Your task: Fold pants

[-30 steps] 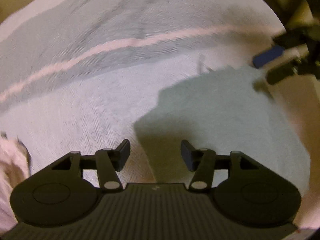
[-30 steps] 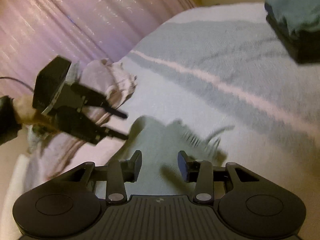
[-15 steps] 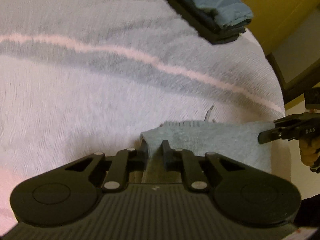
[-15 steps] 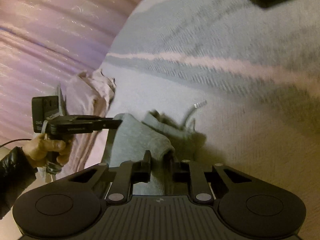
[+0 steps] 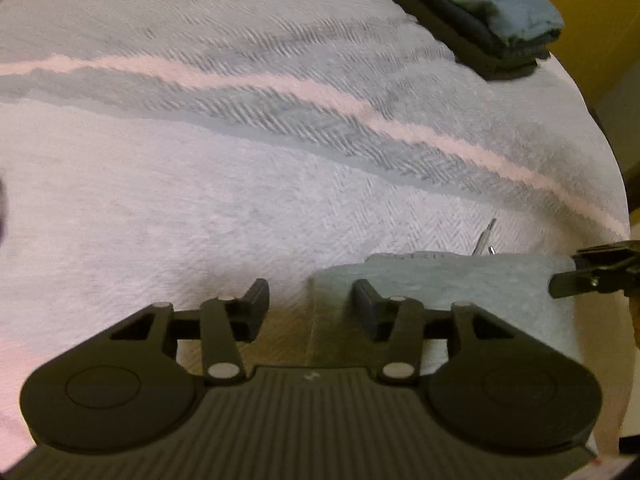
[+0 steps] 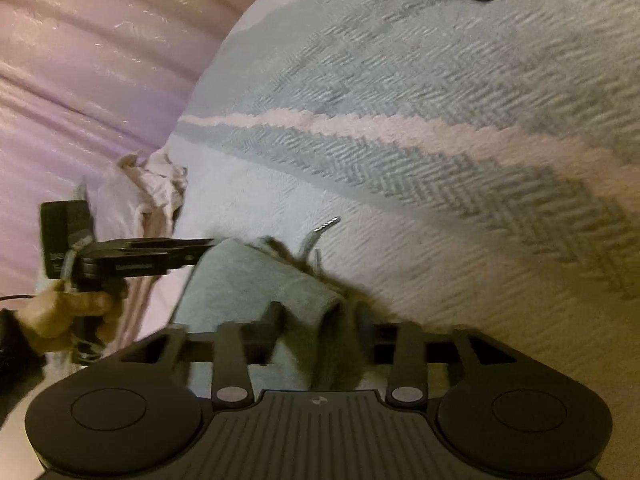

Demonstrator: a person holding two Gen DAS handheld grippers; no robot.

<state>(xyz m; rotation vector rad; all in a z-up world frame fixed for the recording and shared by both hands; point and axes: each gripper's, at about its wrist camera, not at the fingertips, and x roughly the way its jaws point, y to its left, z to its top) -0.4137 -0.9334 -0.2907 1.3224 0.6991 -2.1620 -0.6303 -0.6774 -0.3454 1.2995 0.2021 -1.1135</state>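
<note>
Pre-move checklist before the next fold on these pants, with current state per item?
1. Left tool open: ok, jaws spread, nothing pinched.
2. Right tool open: ok, though the folded light grey-blue knit pants bulge up between its fingers.
3. Pants lying on the pale herringbone bedspread: ok.
4. Drawstring tucked in: not ok, it pokes out past the top edge.
5. Landing area on the bedspread free of other items: ok, the stack of folded dark and blue clothes sits at the far corner.
6. Fold edges aligned: cannot tell.
</note>
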